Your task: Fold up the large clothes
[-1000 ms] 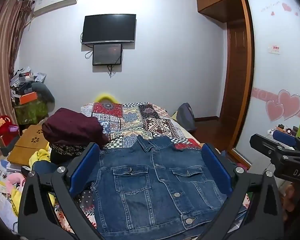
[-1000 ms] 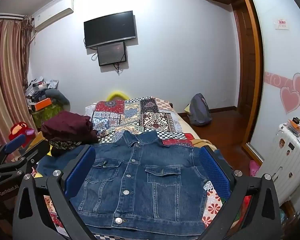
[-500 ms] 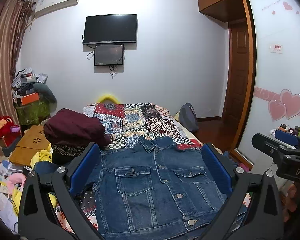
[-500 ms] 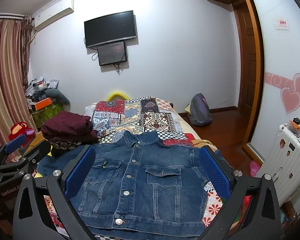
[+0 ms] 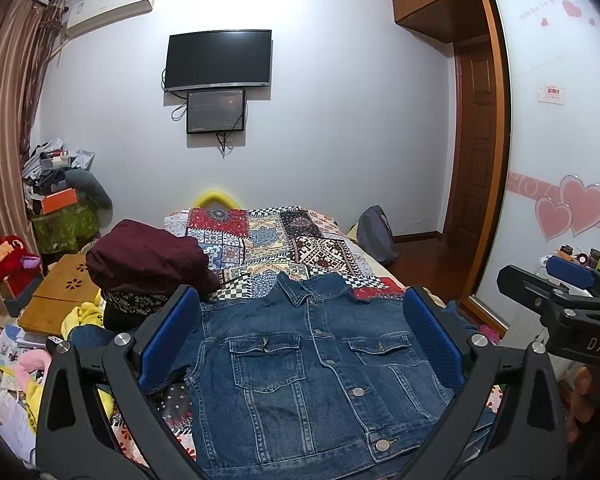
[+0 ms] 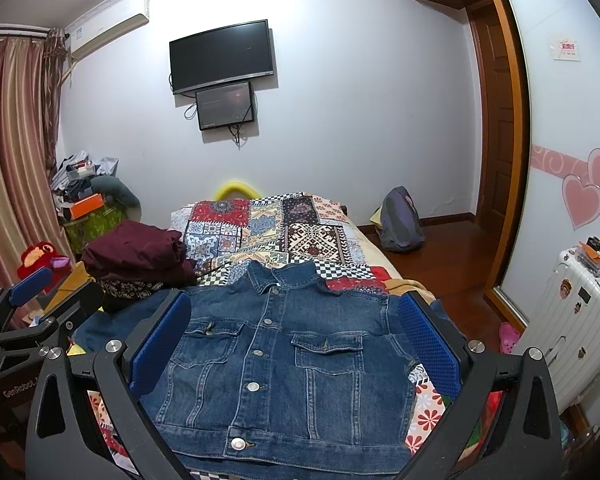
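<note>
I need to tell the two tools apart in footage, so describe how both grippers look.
Both are alike: the left gripper and the right gripper have matte black angular frames with triangular cutouts and silver screw heads, and two flat blue textured pads each. White lettering differs: the right gripper's body reads "DAS" in the left wrist view, the left gripper's "GenRobot" in the right wrist view. No cables or sleeves show.

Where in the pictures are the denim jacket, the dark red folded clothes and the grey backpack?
denim jacket (image 6: 284,360): right wrist view, on its buttoned front.
dark red folded clothes (image 5: 148,256): left wrist view, on the top of the pile.
grey backpack (image 6: 400,220): right wrist view, on its body.
</note>
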Motion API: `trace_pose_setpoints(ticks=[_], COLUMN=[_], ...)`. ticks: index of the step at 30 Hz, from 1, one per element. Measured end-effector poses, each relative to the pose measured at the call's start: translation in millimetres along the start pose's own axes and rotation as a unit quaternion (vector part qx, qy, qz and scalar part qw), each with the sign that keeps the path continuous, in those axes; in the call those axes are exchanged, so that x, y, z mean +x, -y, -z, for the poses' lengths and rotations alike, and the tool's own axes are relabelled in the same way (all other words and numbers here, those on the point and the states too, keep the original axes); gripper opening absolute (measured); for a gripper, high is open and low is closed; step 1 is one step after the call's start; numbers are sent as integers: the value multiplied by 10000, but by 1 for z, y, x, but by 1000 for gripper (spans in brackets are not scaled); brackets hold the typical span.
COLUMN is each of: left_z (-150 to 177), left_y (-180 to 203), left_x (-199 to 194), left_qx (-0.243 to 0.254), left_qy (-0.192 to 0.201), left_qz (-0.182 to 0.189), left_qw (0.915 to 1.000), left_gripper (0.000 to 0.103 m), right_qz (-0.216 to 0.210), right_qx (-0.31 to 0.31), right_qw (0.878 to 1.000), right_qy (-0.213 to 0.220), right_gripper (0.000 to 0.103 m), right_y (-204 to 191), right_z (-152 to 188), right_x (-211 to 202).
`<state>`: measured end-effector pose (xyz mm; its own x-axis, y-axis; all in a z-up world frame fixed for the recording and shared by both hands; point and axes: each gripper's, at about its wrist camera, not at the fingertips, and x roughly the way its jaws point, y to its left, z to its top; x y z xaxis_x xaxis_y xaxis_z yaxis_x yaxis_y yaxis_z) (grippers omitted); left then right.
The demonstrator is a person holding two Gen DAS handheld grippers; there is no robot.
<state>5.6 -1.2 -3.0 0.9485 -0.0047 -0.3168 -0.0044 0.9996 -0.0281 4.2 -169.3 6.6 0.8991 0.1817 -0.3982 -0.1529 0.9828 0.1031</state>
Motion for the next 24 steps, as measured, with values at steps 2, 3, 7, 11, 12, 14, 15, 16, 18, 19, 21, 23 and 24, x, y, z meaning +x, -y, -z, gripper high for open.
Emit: trace_pose_setpoints(ticks=[2,3,7,11,12,14,15,16,18,19,21,23,24], left_z=[0,0,-2,-2,-2,-2,-3,-3,-2,-2,-2,-2,-2], left_y=[0,0,-2,-4,-4,-5,-6,-7,-8,-9,-9,-10,-10], left_x=[0,0,0,2,3,4,5,5,6,7,8,8,9], left_qx=[-7,-15,-55,-79,-84,-101,-115,-127,-141,-145,-153,-158,-160], left_qy=[-1,0,-23,-42,-47,-61,-76,-86,-96,-104,-108,-112,-117], left_qz=[2,1,17,-7,-7,15,27,33,28,24,22,21,21], left_qw=[10000,10000,10000,10000,10000,9999,9999,9999,9999,9998,9998,9998,9998], left_gripper=[103,103,103,103,103,103,103,103,103,103,103,103,103], right_qz=[3,-1,2,-12,-6,-2,-3,-5,-3,0,7,4,1], right_qx=[-1,-2,6,29,19,20,20,24,20,16,11,21,20], right_qw=[10000,10000,10000,10000,10000,10000,10000,10000,10000,10000,10000,10000,10000], right_qy=[3,2,-8,-19,-19,-33,-40,-42,-42,-42,-42,-45,-48], right_gripper=[103,103,103,103,103,103,103,103,103,103,103,103,103], right_y=[0,0,0,2,2,2,2,3,2,1,2,2,2], right_z=[0,0,0,2,2,2,1,1,1,1,1,2,1], right_x=[0,0,0,1,1,2,1,1,2,2,2,3,3])
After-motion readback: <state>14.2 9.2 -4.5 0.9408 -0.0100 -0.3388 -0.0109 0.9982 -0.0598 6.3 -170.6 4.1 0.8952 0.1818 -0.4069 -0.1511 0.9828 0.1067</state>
